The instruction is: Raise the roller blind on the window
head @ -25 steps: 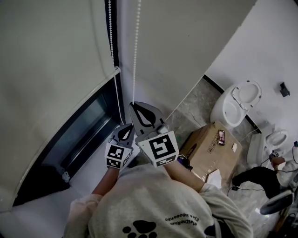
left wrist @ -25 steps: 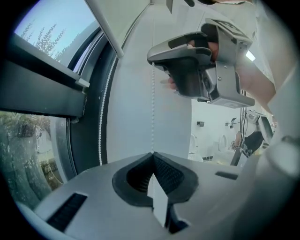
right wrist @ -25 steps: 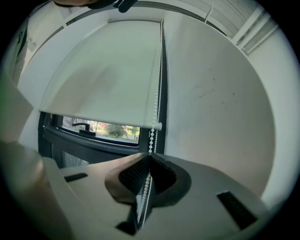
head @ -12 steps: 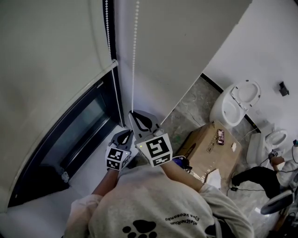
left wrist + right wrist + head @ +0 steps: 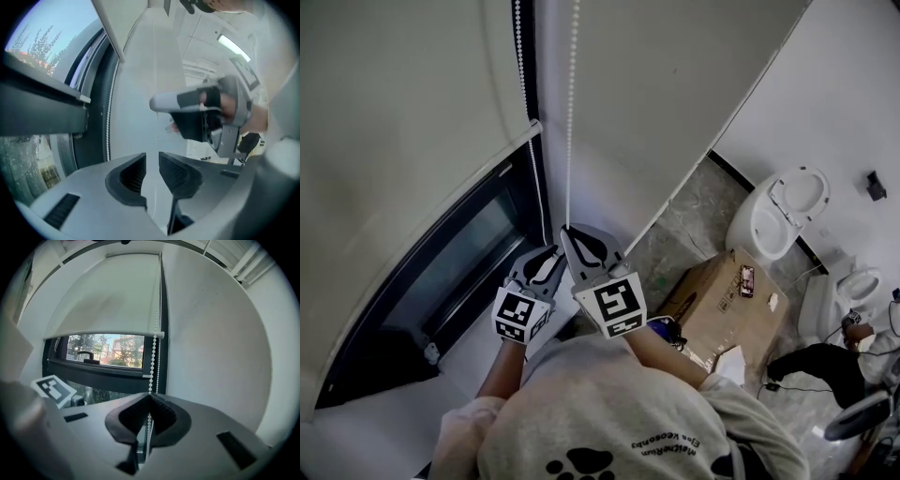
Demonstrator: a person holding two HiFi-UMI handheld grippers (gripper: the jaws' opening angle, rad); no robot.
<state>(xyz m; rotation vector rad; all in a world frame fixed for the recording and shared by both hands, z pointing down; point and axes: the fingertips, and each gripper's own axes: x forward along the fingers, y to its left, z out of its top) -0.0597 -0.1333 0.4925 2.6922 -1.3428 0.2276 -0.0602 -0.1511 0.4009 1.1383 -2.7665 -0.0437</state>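
Head view, change: my left gripper [image 5: 542,261] sits higher and nearer the window [image 5: 459,253] than half a second ago. My right gripper [image 5: 569,231] sits a little lower than a second ago.
Left gripper, state: its jaws have just been opening and now stand apart, the pads pressing on nothing. A faint thin strand shows in the gap; I cannot tell if it is the chain.
Right gripper, state: clamped on the bead chain [image 5: 151,380], which runs straight up from the pads.
Meaning for the task: I judge this a hand-over-hand pull. The right holds the chain while the freed left goes up for a fresh grip.
Roller blind [image 5: 108,296], place: it covers most of the window, so raising is far from done.
Right gripper view only: the bottom rail [image 5: 103,335], with a strip of clear glass and trees below it.
Left gripper view only: the right gripper side-on, and a chain strand against the dark frame [image 5: 96,117].
Head view only: both grippers just beside each other, under two hanging strands.
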